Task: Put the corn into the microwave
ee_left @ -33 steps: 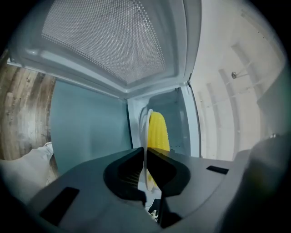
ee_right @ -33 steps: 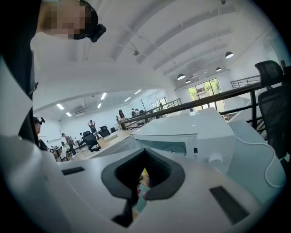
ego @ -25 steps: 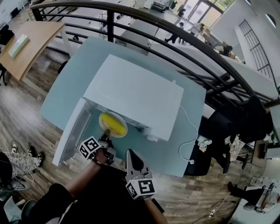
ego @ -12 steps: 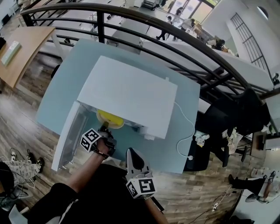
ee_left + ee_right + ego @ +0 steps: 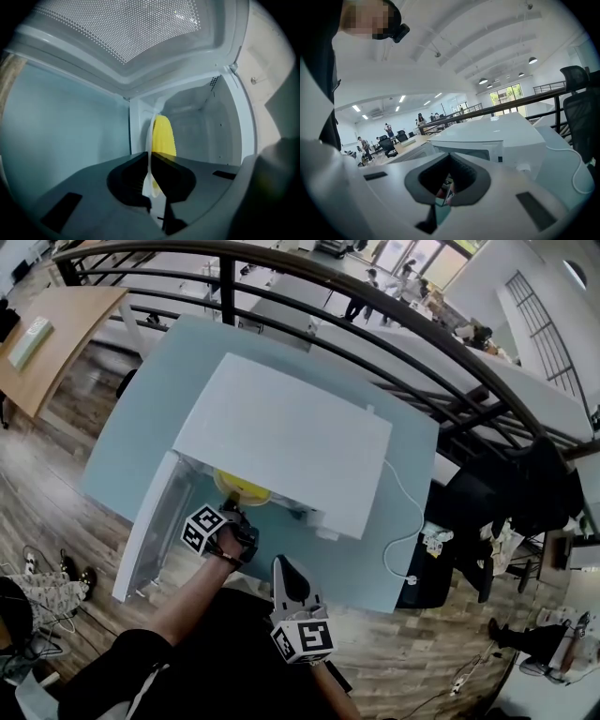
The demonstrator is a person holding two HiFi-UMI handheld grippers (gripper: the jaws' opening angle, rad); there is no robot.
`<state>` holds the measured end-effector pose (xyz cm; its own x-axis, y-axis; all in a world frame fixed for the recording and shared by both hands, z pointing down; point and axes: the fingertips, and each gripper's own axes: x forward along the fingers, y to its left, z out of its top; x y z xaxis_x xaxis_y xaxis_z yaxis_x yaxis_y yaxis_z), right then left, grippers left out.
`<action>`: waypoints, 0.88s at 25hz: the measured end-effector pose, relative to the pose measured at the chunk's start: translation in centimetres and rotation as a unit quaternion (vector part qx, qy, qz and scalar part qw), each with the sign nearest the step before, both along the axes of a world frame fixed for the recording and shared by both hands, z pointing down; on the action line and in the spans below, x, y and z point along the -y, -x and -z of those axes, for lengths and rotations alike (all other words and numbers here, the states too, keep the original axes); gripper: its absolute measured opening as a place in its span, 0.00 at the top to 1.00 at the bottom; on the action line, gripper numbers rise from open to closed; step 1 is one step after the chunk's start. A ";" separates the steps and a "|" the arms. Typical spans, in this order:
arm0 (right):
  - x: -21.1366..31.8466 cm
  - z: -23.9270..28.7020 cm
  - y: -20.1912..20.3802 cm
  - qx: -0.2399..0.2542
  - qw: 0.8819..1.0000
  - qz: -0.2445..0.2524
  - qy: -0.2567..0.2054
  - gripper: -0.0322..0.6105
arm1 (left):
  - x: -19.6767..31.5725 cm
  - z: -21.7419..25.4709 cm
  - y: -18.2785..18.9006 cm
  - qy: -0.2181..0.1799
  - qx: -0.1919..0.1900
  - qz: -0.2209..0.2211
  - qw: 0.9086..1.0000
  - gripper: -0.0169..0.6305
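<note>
Inside the white box-shaped microwave (image 5: 281, 442): the yellow corn cob (image 5: 164, 136) sits on a thin white plate (image 5: 150, 133), at 12 o'clock from my left gripper (image 5: 151, 161) and partly under the microwave's top.
Left gripper: jaws clenched on the plate's near rim.
Right gripper (image 5: 281, 568): I hold it at 5 o'clock of the left one, outside the microwave, jaws pressed together on nothing.
Microwave door (image 5: 155, 521): swung open at 9 o'clock.
Pale blue table (image 5: 394, 559): carries the microwave.

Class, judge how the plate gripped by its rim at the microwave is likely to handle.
The plate is probably stiff: pinched at one thin edge by the left gripper, it shows no sag. The corn on it looks rounded, so it may roll if tilted.
</note>
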<state>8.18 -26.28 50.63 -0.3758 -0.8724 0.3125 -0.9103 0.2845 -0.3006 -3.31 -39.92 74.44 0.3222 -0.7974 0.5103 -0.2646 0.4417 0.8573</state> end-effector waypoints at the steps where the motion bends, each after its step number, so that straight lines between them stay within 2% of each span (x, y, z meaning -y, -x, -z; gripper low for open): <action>1: 0.0 -0.1 0.0 0.001 1.000 -0.001 0.001 0.94 | 0.0 -0.1 0.0 0.002 0.002 0.000 1.000 0.94; 14: -0.4 -0.3 -1.5 0.001 1.000 -0.023 0.001 0.94 | 1.3 -0.6 -0.9 0.014 0.035 0.008 0.999 0.94; 18: -0.9 -0.6 -2.1 0.003 0.999 -0.033 0.004 0.94 | 1.4 -1.0 -1.0 0.029 0.063 -0.008 0.998 0.94; 22: -1.2 -0.7 -2.7 0.004 0.999 -0.043 0.006 0.94 | 1.6 -1.0 -1.2 0.026 0.096 -0.032 0.994 0.92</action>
